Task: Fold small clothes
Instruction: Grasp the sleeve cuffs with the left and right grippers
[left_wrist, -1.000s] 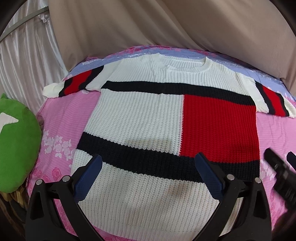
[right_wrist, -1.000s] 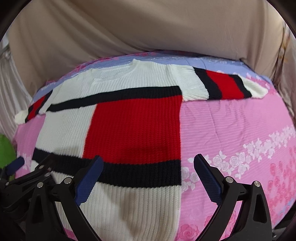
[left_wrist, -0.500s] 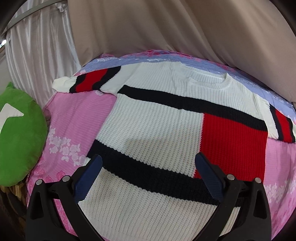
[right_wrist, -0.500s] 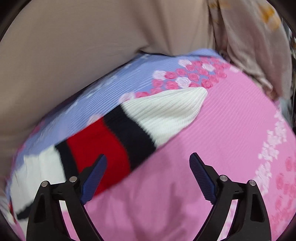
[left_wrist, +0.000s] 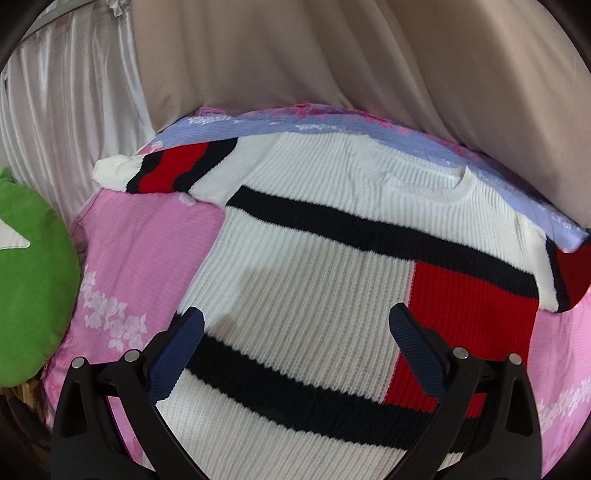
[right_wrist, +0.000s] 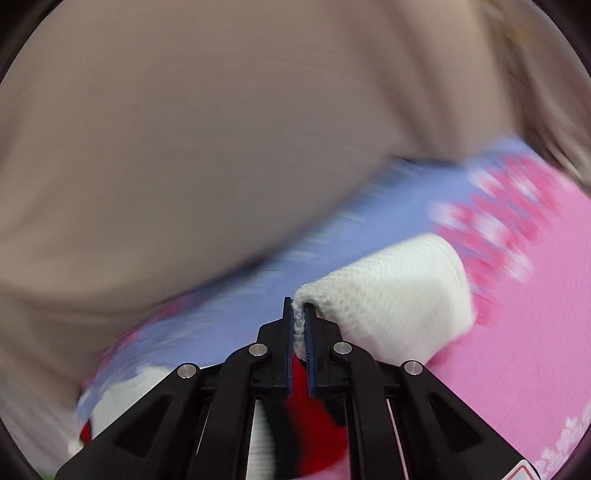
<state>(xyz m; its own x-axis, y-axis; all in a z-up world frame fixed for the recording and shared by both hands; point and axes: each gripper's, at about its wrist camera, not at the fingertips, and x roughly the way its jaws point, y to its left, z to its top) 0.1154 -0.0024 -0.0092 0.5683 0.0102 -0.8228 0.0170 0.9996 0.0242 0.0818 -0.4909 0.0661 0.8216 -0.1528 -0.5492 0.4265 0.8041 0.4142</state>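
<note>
Meanwhile the sweater (left_wrist: 306, 280) lay flat on the pink bedsheet (left_wrist: 147, 243). The right gripper (right_wrist: 299, 325) was clamped on its white cuff (right_wrist: 391, 299); the left gripper (left_wrist: 295, 332) hovered wide apart, holding nothing

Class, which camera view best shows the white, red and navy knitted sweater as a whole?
The left wrist view: the white, red and navy knitted sweater lies spread across most of the frame. The right wrist view shows only its sleeve cuff, pinched in the right gripper.

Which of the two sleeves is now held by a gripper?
The sweater's right-side sleeve: the right gripper is shut on its white cuff. The other sleeve lies flat, untouched.
</note>
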